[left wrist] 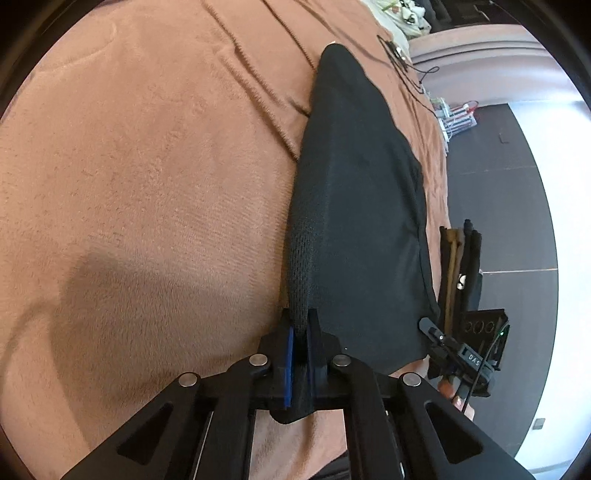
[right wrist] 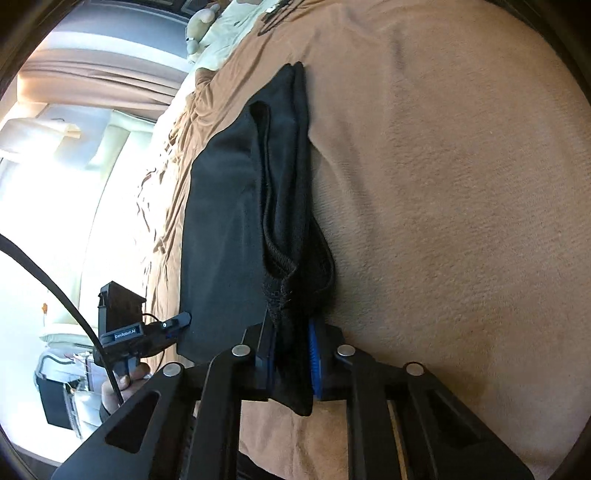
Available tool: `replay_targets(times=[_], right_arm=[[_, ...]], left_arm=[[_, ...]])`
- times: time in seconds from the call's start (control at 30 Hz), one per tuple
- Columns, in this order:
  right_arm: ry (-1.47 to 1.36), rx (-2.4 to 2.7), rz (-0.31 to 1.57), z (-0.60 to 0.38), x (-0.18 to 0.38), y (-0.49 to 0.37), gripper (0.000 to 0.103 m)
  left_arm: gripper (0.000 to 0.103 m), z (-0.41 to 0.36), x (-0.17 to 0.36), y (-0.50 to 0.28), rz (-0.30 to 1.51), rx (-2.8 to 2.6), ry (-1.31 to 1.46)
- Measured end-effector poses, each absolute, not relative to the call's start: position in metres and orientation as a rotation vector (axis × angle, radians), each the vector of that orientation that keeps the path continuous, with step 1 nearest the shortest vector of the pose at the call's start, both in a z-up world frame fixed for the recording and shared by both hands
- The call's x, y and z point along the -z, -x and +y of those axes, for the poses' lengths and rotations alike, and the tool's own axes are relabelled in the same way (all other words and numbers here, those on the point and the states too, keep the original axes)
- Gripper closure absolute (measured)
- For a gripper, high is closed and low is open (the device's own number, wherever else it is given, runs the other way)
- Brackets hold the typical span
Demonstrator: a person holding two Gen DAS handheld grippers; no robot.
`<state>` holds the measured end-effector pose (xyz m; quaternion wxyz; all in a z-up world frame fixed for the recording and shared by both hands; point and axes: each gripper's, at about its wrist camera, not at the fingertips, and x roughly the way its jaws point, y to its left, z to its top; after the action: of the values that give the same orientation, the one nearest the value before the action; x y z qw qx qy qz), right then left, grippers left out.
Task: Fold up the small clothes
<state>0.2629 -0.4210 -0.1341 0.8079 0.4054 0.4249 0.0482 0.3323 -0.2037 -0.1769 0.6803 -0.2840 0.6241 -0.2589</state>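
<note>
A black garment lies long and partly folded on a brown blanket. In the left wrist view my left gripper is shut on the garment's mesh waistband edge at its near end. My right gripper shows at the garment's near right corner. In the right wrist view my right gripper is shut on a bunched, seamed edge of the same garment, whose folds rise between the blue pads. The left gripper touches the garment's near left corner there, with a hand on its handle.
The blanket covers a bed whose edge drops to a dark floor. Thin cables lie near the far end. Dark and tan cloth pieces stand by the bed edge. Pillows and a plush toy lie at the head.
</note>
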Motion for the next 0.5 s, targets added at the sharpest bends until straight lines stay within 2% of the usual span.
replay_targets(times=[0.5], right_arm=[[-0.852, -0.13, 0.904, -0.371, 0.121, -0.252, 0.095]], left_arm=[[0.098, -0.172, 0.138, -0.324, 1.369, 0.601, 0.545]])
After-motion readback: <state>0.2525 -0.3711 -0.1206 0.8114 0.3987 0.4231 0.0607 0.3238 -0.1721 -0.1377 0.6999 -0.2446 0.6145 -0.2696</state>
